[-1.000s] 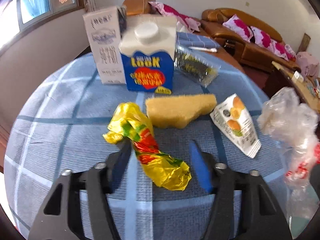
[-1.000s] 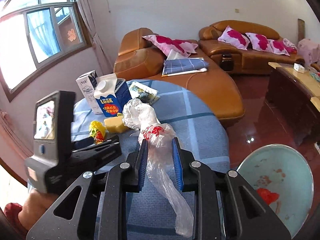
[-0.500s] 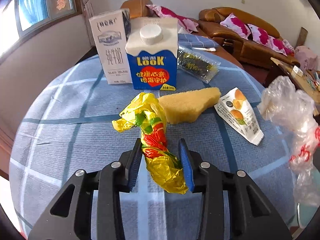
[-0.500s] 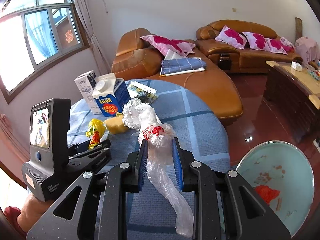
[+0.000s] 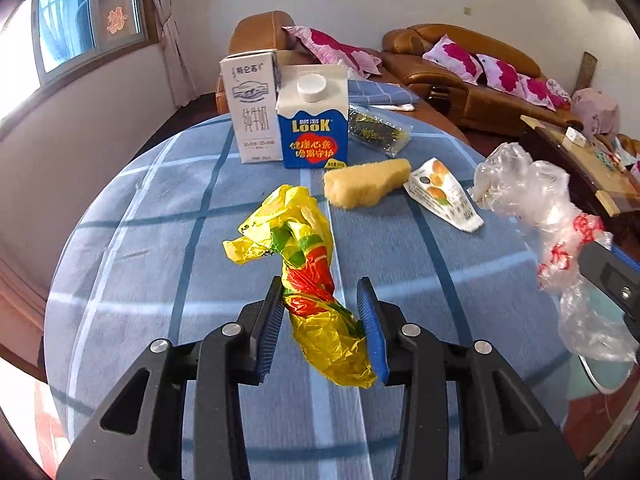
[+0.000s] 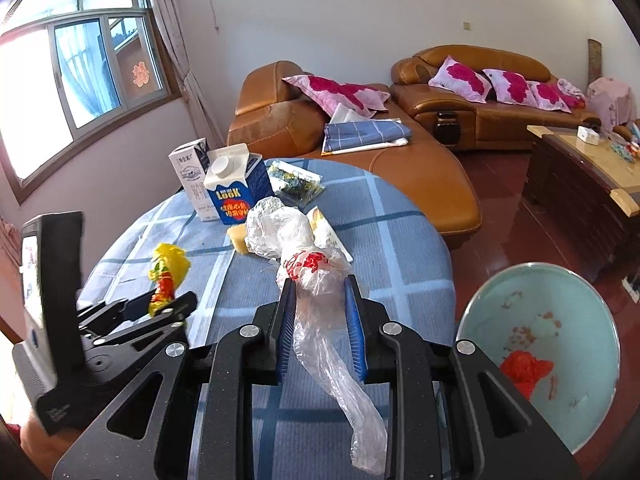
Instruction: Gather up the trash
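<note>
- In the left wrist view our left gripper sits at the bottom centre, its blue pads pinched on the lower end of a crumpled yellow wrapper with red and green print; the wrapper's upper end stands free above the blue checked tablecloth.
- In the right wrist view our right gripper fills the lower middle, its jaws clamped on a clear plastic bag with red print — the bag bulges above the pads and a thin tail hangs below them.
- In the upper centre of the left wrist view stand a white milk carton and, just beside it, a blue carton with a white cap.
- Right of the cartons lies a dark snack packet; below it, a yellow sponge and a white wrapper with orange fruit on it.
- At the lower right of the right wrist view, beyond the table's edge, a pale green basin holds something red.
- A brown leather sofa with pink cushions runs across the background.
</note>
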Tool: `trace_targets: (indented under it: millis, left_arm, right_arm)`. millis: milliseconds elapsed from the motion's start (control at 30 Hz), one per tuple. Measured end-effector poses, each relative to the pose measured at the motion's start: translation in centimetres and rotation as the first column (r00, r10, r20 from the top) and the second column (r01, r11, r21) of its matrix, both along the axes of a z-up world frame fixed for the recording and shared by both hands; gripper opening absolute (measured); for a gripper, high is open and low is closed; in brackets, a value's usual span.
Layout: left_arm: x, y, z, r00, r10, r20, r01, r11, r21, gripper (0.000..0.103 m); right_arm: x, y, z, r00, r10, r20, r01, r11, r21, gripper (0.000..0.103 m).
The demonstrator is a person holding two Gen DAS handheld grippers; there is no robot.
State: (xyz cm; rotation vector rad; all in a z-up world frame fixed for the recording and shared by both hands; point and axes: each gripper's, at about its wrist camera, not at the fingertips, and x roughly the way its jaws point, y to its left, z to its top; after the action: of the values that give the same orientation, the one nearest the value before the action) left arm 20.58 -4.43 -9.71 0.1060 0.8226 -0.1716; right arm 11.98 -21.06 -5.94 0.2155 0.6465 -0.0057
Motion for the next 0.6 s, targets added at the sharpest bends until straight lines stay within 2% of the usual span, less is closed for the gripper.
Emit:
trace_targets:
  millis: [200, 600]
  left_arm:
    - [-2.9, 0.2, 0.2, 0.999, -0.037, 0.003, 0.037, 0.999, 0.004, 0.037]
    - [-6.3, -3.3, 0.8, 0.990, -0.136, 0.027, 0.135, 0.990, 0.037, 0.038]
  right_arm:
    - [-1.4, 0.1, -0.2, 1.000, -0.012, -0.008, 0.012, 1.000, -0.004, 0.025]
    - [-5.3, -1.7, -0.6, 0.998, -0.055, -0.005, 0.055, 0.998, 0.009, 0.025]
